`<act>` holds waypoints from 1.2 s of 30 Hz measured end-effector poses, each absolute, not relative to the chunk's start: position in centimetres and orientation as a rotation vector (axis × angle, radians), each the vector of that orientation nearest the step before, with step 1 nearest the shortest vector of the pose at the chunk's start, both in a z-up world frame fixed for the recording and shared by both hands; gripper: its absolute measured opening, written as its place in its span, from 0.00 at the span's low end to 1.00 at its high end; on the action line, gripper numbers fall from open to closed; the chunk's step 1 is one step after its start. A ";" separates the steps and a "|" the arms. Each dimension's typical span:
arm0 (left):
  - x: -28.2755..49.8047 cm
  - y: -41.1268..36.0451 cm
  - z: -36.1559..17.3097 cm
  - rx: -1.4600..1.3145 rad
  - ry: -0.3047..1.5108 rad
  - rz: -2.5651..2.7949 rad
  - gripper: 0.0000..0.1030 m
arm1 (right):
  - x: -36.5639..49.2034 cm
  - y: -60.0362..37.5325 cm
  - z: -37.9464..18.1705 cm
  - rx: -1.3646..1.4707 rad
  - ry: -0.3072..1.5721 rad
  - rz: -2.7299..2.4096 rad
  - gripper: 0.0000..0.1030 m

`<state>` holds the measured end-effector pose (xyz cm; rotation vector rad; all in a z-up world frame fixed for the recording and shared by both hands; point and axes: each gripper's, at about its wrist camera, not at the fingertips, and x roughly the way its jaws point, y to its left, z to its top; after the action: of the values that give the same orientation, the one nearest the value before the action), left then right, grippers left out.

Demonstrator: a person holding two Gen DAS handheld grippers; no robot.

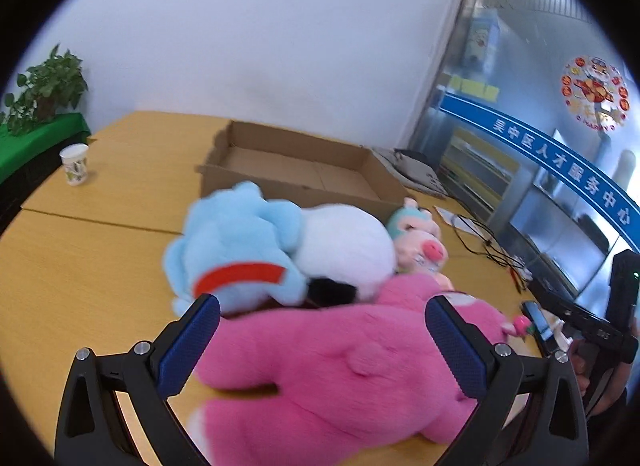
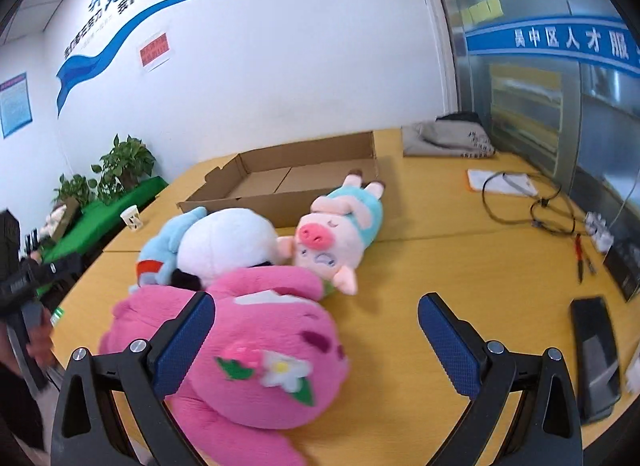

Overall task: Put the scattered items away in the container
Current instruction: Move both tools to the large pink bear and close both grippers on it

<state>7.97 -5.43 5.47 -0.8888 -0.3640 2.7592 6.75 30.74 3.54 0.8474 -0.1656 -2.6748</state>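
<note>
A big pink plush bear (image 1: pixel 340 362) lies on the yellow table, its body between the open fingers of my left gripper (image 1: pixel 322 330). Behind it lie a light blue plush with a red collar (image 1: pixel 236 250), a white plush (image 1: pixel 344 246) and a small pink pig plush (image 1: pixel 420 246). An open shallow cardboard box (image 1: pixel 296 169) stands behind them. In the right wrist view my right gripper (image 2: pixel 316 334) is open over the pink bear's head (image 2: pixel 260 350), with the pig (image 2: pixel 332 234), white plush (image 2: pixel 224 242), blue plush (image 2: pixel 168 242) and box (image 2: pixel 288 181) beyond.
A paper cup (image 1: pixel 75 163) stands at the table's left, near potted plants (image 1: pixel 44 89) on a green shelf. Cables (image 2: pixel 528 205), papers and a grey bag (image 2: pixel 448 137) lie at the right. A black phone (image 2: pixel 596 346) lies near the right edge.
</note>
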 end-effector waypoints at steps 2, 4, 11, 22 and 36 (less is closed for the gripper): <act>7.9 -3.8 5.0 -0.921 -0.338 2.736 0.99 | 6.6 30.0 2.8 0.911 -0.205 -2.650 1.00; 7.8 -2.7 4.3 -0.947 -0.287 2.718 0.99 | 6.4 29.3 1.9 0.988 -0.190 -2.655 1.00; 7.0 -1.2 2.9 -1.003 -0.189 2.721 0.99 | 5.3 29.7 -0.5 1.121 -0.194 -2.659 1.00; 3.3 -3.7 -2.1 -1.184 -0.429 2.620 1.00 | 2.6 26.3 -3.8 1.187 -0.138 -2.572 1.00; 2.8 -4.8 -3.3 -1.208 -0.596 2.510 0.98 | 1.4 26.1 -5.1 1.208 -0.258 -2.551 1.00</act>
<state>2.76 -4.79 -3.29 -1.2077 -0.5962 2.5102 1.41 26.07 -5.11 1.2079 -0.2583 -2.5506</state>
